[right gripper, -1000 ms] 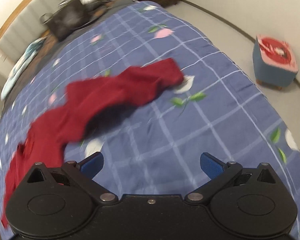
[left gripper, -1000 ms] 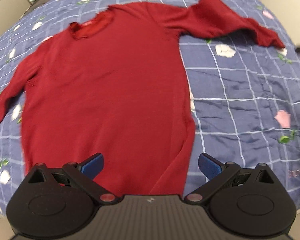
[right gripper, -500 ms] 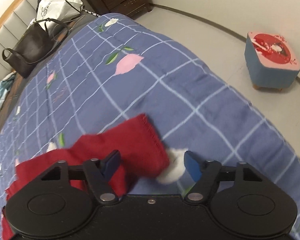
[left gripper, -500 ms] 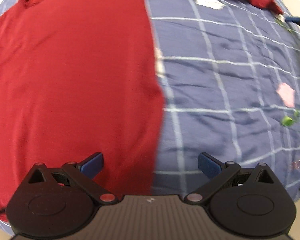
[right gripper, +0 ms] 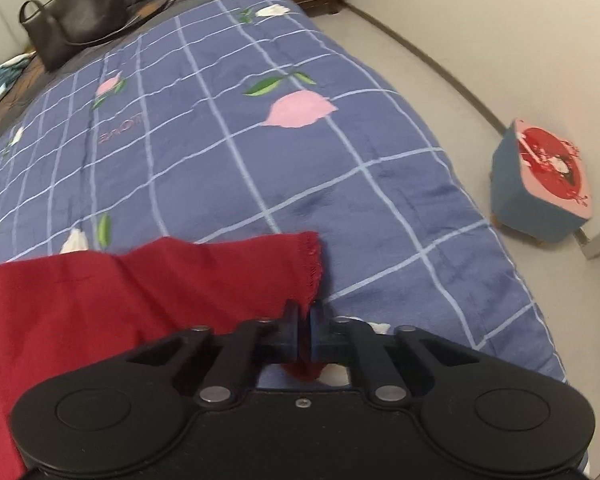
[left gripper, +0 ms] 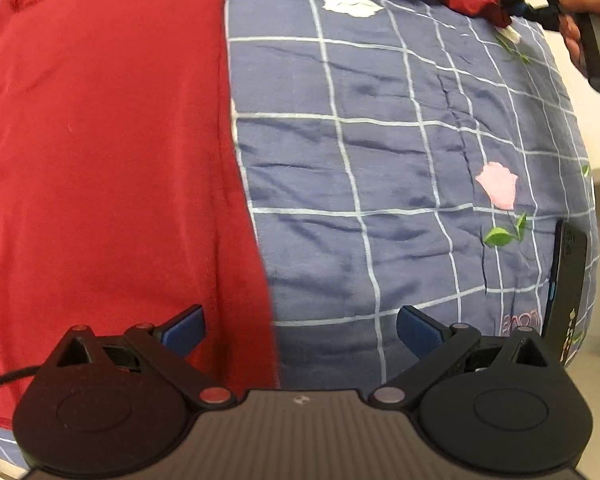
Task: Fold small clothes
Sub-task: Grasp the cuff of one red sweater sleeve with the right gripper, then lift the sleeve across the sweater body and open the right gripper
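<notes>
Sweater body: red sweater (left gripper: 100,160) lies flat on the blue checked bedspread (left gripper: 380,160), filling the L half of the L wrist view; neckline top-left, side seam running down twd the hem.
L gripper: L gripper (left gripper: 300,326) hangs over the hem corner, jaws wide apart, blue pads either side of the seam edge; holds nothing.
Phone: dark phone (left gripper: 566,280) lies near the bed's R edge, apart from the cloth.
Sleeve: right sleeve (right gripper: 160,280) stretched out across the bedspread, cuff at its far end.
R gripper: R gripper (right gripper: 305,336) has pads pressed together on the cuff corner, a bit of red fabric bunched below the tips; also seen top-right of the L view w/ a hand (left gripper: 580,8) on the handle.
Risk 1: bite is only on the cuff's corner, so I'd guess it could slip out once the sleeve is pulled across.
Risk 2: a fast pull may drag the body & wrinkle it, since nothing pins the hem.
Risk 3: L jaws could catch bedspread along w/ the hem.
</notes>
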Demonstrator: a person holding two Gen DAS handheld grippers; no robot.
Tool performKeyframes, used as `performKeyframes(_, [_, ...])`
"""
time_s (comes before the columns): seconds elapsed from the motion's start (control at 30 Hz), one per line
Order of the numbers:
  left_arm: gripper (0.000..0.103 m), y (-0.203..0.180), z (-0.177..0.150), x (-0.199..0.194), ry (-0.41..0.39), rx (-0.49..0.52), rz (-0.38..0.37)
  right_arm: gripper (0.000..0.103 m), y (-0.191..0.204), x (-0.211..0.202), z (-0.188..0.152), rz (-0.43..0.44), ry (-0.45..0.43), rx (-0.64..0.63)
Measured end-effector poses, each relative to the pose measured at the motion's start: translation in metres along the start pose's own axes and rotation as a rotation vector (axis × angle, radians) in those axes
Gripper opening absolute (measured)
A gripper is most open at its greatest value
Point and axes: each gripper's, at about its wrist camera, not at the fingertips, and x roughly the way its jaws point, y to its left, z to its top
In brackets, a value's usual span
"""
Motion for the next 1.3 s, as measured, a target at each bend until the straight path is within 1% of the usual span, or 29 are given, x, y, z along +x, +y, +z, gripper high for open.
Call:
performKeyframes(0.03, [0.102, 0.000, 0.003, -0.002, -0.003, -0.014, -0.001, 0.002, 0.000, -0.004, 0.002, 0.001, -0.012, -0.010])
performKeyframes(0.07, [0.102, 0.002, 0.009, -0.006, -0.007, -0.032, -0.008, 0.002, 0.001, -0.009, 0.004, 0.001, -0.030, -0.019])
performKeyframes(0.17, [0.102, 0.012, 0.010, -0.028, -0.051, -0.079, -0.024, 0.001, -0.004, -0.027, 0.014, -0.010, -0.075, -0.032])
performKeyframes(0.3, [0.102, 0.036, 0.014, -0.059, -0.123, -0.095, 0.019, 0.001, -0.018, -0.056, 0.032, -0.028, -0.125, -0.019])
performKeyframes(0.43, [0.102, 0.053, 0.018, -0.088, -0.181, -0.130, 0.059, 0.001, -0.031, -0.074, 0.047, -0.045, -0.132, 0.008])
performKeyframes(0.57, [0.103, 0.069, 0.017, -0.109, -0.218, -0.179, 0.100, 0.001, -0.030, -0.088, 0.047, -0.033, -0.126, 0.014])
performKeyframes(0.67, [0.103, 0.081, 0.014, -0.120, -0.240, -0.221, 0.123, 0.001, -0.022, -0.104, 0.046, -0.009, -0.148, 0.010])
performKeyframes(0.83, [0.103, 0.108, -0.002, -0.143, -0.289, -0.300, 0.148, 0.001, 0.013, -0.147, 0.040, 0.078, -0.207, -0.042])
performKeyframes(0.97, [0.103, 0.138, -0.018, -0.160, -0.328, -0.360, 0.166, 0.001, 0.056, -0.186, 0.034, 0.164, -0.255, -0.111])
performKeyframes(1.13, [0.103, 0.180, -0.035, -0.179, -0.366, -0.393, 0.194, 0.001, 0.123, -0.225, 0.022, 0.269, -0.294, -0.189])
performKeyframes(1.23, [0.103, 0.210, -0.041, -0.189, -0.379, -0.400, 0.184, 0.001, 0.169, -0.242, 0.005, 0.300, -0.313, -0.232])
performKeyframes(1.3, [0.103, 0.232, -0.047, -0.195, -0.385, -0.386, 0.176, 0.001, 0.205, -0.249, -0.010, 0.310, -0.317, -0.261])
